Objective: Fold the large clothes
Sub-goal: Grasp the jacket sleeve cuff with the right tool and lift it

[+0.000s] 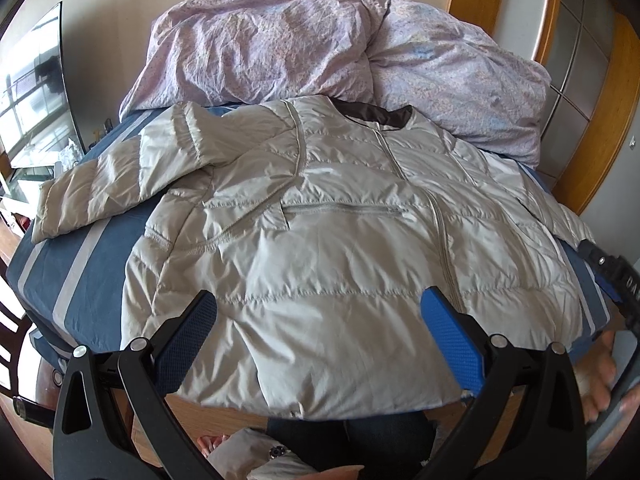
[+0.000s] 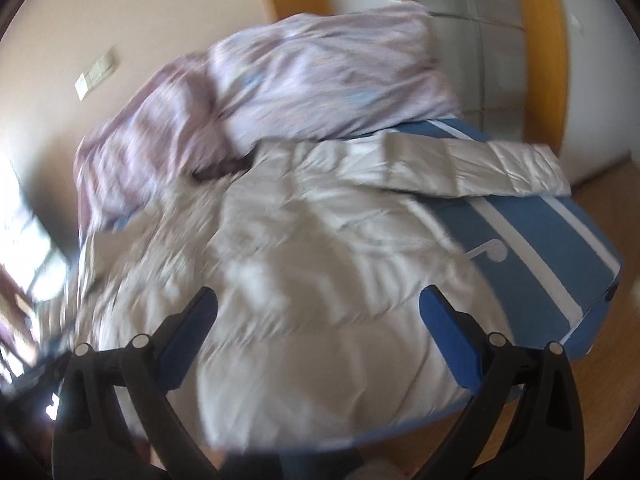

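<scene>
With both the left tool [image 1: 318, 312] and the right tool [image 2: 316, 310] released above the jacket [image 1: 340, 248] lying flat on the bed [image 1: 60, 280], its slippery padded fabric could slide from a shallow pinch.

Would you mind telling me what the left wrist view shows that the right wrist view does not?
Only the left wrist view shows the jacket's chest zip pocket, its left sleeve bent across the bed, and a window at the far left. Only the right wrist view shows the right sleeve stretched out flat and a wall switch; this view is motion-blurred. Both show the pale puffer jacket spread front-up on the blue striped bed, the crumpled lilac duvet behind it, and an open gripper over the hem, left gripper and right gripper.
</scene>
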A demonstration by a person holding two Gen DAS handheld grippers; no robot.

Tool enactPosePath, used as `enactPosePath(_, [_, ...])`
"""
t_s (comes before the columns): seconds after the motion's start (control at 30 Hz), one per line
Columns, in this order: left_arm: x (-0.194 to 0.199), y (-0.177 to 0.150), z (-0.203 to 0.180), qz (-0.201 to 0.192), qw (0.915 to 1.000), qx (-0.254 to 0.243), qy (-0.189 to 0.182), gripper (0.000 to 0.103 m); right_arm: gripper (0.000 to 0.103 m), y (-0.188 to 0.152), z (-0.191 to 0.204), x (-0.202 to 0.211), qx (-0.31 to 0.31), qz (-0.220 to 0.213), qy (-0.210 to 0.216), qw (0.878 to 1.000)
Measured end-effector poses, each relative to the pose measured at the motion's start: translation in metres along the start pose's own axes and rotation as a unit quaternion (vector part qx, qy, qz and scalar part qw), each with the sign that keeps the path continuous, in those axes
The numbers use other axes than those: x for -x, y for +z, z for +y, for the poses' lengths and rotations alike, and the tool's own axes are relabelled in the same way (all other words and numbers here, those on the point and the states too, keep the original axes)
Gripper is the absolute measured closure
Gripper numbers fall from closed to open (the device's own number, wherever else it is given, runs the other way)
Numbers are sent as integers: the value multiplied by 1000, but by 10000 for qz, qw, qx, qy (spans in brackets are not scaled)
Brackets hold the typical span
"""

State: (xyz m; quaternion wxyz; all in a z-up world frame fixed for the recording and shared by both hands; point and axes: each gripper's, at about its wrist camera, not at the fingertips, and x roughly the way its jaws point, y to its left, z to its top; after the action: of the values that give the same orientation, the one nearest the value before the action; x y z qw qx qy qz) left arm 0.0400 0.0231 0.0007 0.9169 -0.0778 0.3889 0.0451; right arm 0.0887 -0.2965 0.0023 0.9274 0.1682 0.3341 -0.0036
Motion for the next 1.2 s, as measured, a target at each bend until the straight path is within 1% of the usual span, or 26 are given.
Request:
enactPosePath(0.07, [-9,7,4,2,10000,30,-4,1,2,17,-30,-11,-539,-105,-18,9985])
enactPosePath(0.17, [-24,22,10,75,9998,73,-143,1,2,43,-76,-30,-1298,-116,-137,9914])
enactPosePath(0.27, [-44,37,16,283,9988,115,-384,1,2,64,-126,-50,-2160,-13,-175,9762])
enactPosePath(0.3, [-50,41,17,359,9983,130,-450,1,3,71,-148,-60,-2563,42,-191,9664])
enactPosePath(0.37, [-64,51,21,552,9963,169,-639,1,11,79,-181,-74,-3093,121,-175,9507])
enactPosePath(0.43, [-76,59,24,718,9934,228,-864,1,23,85,-209,-88,-3512,192,-206,9359])
enactPosePath(0.47, [-81,63,25,789,9922,254,-931,1,24,88,-221,-95,-3675,200,-238,9295])
enactPosePath(0.5, [-87,67,27,859,9910,273,-988,1,28,90,-231,-100,-3797,207,-292,9244])
enactPosePath(0.53, [-90,70,28,893,9903,276,-1028,1,31,91,-245,-107,-3985,231,-381,9161])
enactPosePath(0.57, [-94,73,29,922,9896,276,-1066,1,33,91,-254,-112,-4124,237,-404,9098])
enactPosePath(0.63, [-101,79,31,990,9885,281,-1105,1,42,90,-272,-122,-4394,249,-435,8969])
enactPosePath(0.7, [-108,83,33,1074,9875,301,-1114,1,45,86,-286,-132,-4663,267,-460,8830])
enactPosePath(0.73, [-112,86,34,1131,9866,318,-1136,1,49,85,-289,-135,-4725,268,-456,8797])
enactPosePath(0.87, [-123,93,36,1227,9864,248,-1064,1,54,92,-296,-142,-4714,145,-590,8798])
enactPosePath(0.93, [-127,97,35,1240,9868,168,-1027,1,62,94,-299,-146,-4716,137,-647,8793])
enactPosePath(0.97, [-129,98,34,1242,9869,130,-1020,1,65,95,-300,-147,-4707,137,-698,8794])
enactPosePath(1.03, [-131,100,33,1226,9879,18,-953,1,78,98,-300,-150,-4637,176,-850,8817])
enactPosePath(1.1, [-133,102,32,1219,9883,-56,-918,1,87,100,-299,-149,-4521,218,-1013,8859])
enactPosePath(1.13, [-134,104,32,1221,9883,-90,-904,1,91,103,-297,-149,-4422,211,-1088,8901])
enactPosePath(1.17, [-135,105,33,1211,9886,-101,-893,1,92,106,-295,-148,-4319,192,-1159,8943])
enactPosePath(1.2, [-135,107,35,1159,9896,-104,-844,1,93,112,-289,-145,-4127,137,-1279,9017])
